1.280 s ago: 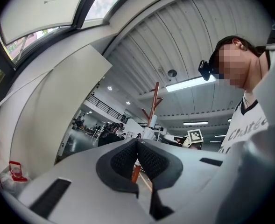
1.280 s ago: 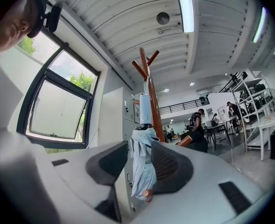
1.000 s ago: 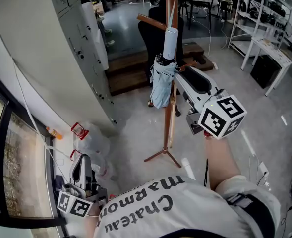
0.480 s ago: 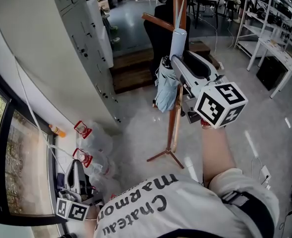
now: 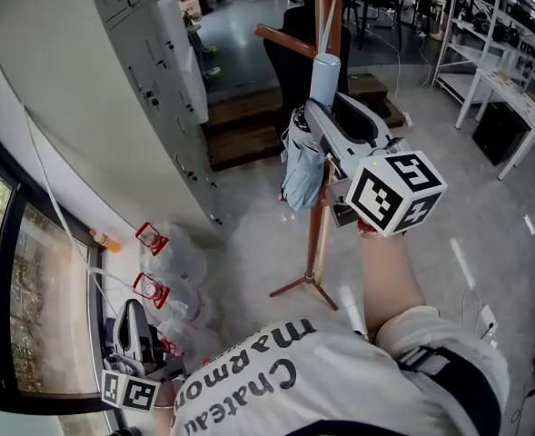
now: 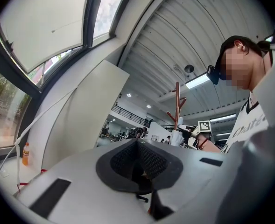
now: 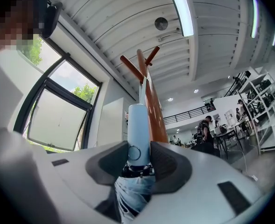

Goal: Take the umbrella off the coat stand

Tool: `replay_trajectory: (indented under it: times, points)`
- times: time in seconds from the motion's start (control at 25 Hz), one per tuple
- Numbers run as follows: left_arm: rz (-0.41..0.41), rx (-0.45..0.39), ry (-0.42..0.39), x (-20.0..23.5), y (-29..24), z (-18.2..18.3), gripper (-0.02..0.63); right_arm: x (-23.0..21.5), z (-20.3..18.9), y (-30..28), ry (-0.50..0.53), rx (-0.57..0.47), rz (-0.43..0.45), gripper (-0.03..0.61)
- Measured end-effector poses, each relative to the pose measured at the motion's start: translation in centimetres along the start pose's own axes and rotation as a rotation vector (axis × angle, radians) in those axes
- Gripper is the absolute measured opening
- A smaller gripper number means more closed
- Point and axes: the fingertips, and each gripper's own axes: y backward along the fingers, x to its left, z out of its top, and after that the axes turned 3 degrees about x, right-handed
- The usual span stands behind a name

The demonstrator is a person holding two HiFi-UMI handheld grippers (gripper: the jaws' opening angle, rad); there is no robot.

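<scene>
Two jaws — right gripper [image 7: 139,164] — pinch the umbrella [image 7: 138,125].

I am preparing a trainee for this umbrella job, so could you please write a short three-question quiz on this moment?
1. True or false: the left gripper is shut and empty.
2. Where on the umbrella does the right gripper close its jaws? A) the canopy's lower tip B) the base of its light blue handle C) the handle's top end
3. Fill in: the umbrella hanging against the coat stand is ____, not open.
Key: 1 true; 2 B; 3 folded.
</scene>
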Motion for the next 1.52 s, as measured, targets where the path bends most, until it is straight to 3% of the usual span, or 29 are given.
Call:
replay_trajectory:
  times: [0.84, 1.52]
  points:
    - [0.045, -0.018, 0.046, 1.2, 0.3, 0.2, 0.025, 0.2, 0.6, 0.3, -0.043, -0.023, 0.022, 0.149]
    - [0.051, -0.036, 0.032, 1.2, 1.7, 1.0, 0.025, 1.6, 3.5, 2.0, -0.067, -0.131, 0.055, 0.149]
